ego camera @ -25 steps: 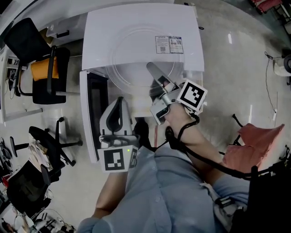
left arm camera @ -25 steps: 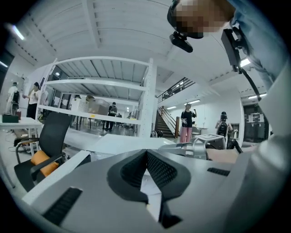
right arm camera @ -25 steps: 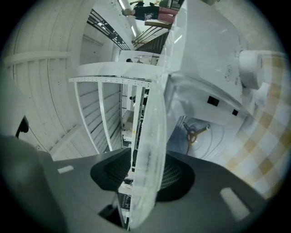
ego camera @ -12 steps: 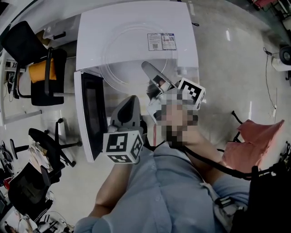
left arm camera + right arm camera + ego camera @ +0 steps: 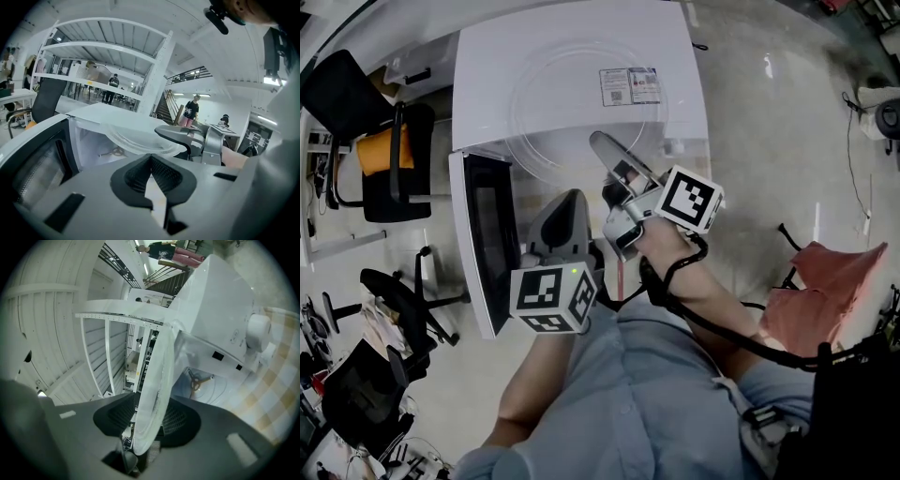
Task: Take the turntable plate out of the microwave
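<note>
The plate (image 5: pixel 572 141) is a clear glass disc with a raised rim, see-through enough that the white microwave (image 5: pixel 487 66) shows through it. In the head view it lies flat over the front of the microwave's top, out of the cavity. The right gripper (image 5: pixel 600 145) is clenched on its near edge. The door (image 5: pixel 487 239) stands open to the left.

The right gripper view shows what the head view cannot. The plate (image 5: pixel 157 380) runs edge-on between the two dark pads, gripped at its rim by the right gripper (image 5: pixel 147 423). The cavity behind holds only the three-armed roller ring (image 5: pixel 199 379).

The left gripper view shows the plate (image 5: pixel 136 140) from the side, level with the top of the opening. There the left gripper (image 5: pixel 151 161) has its tips pressed together on nothing.

Compared with a second ago, the left gripper (image 5: pixel 570 204) has risen closer to the door. Its marker cube has also turned to show two faces. The plate's outline looks a little larger over the microwave.
</note>
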A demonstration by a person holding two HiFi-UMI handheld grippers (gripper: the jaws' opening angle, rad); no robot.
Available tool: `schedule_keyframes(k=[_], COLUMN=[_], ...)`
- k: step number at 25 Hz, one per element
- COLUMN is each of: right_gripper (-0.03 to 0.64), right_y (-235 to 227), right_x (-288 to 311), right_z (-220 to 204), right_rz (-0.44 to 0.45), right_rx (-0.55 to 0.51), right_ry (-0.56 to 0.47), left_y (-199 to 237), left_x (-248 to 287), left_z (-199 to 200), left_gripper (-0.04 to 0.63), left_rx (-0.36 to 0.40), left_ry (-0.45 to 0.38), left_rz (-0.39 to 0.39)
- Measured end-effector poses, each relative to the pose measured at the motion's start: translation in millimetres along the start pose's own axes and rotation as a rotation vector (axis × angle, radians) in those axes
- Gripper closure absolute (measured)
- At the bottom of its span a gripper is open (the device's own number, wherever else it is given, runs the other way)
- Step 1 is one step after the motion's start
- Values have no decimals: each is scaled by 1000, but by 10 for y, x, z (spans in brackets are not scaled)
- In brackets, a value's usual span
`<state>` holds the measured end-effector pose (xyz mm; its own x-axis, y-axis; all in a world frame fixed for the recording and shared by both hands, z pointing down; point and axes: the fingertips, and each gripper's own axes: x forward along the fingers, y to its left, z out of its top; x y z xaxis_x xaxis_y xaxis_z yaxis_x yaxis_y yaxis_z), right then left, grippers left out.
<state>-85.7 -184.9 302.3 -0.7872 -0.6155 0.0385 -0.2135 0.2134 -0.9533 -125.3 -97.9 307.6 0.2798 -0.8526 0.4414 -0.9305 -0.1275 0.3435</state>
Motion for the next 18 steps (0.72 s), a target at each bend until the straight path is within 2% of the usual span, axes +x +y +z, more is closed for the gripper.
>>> schedule_keyframes(k=[9,18], right_gripper=[463,463], right_y=[7,11], right_x=[9,-25], right_z=[1,4], right_rz=[5,7], right_rx=[0,2], right_ry=[-6,-15], left_y=[185,254], left_x=[139,281], left_z=[204,317], left_gripper=[588,588], left_rx=[-3,14], left_ry=[-50,-66], left_rz=[38,50])
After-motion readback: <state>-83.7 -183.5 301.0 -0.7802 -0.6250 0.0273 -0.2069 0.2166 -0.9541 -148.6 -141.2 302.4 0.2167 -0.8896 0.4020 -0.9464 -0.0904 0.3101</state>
